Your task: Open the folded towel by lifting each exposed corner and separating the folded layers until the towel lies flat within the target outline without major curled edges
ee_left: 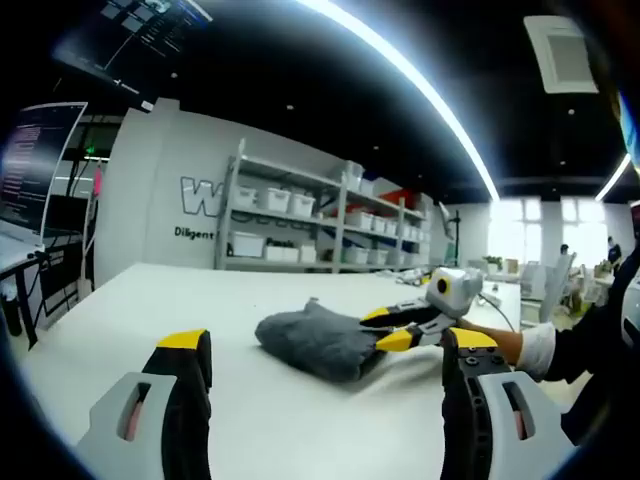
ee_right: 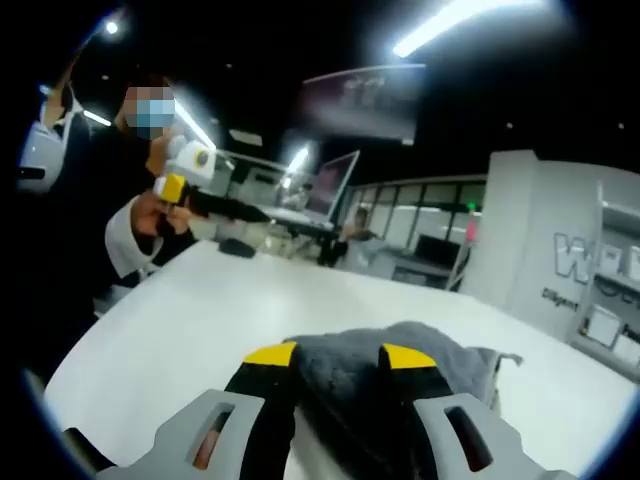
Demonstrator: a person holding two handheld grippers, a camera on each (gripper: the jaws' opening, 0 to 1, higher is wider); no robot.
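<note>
left hand-held gripper (ee_left: 320, 355): hovering over the near part of the white desk (ee_left: 130, 300), jaws standing wide apart, gripping nothing, towel ahead between them
right hand-held gripper (ee_right: 340, 355): jaws sitting apart, tips reaching the towel's near edge; in the left gripper view its yellow tips are lying at the towel's right edge, can't tell if pinching cloth
towel (ee_left: 315, 340): grey, lying folded and bunched around the desk's middle
person's hand (ee_left: 515, 348): holding the right hand-held gripper, white cuff showing
shelving (ee_left: 320, 215): standing beyond the desk's far edge, carrying white bins
</note>
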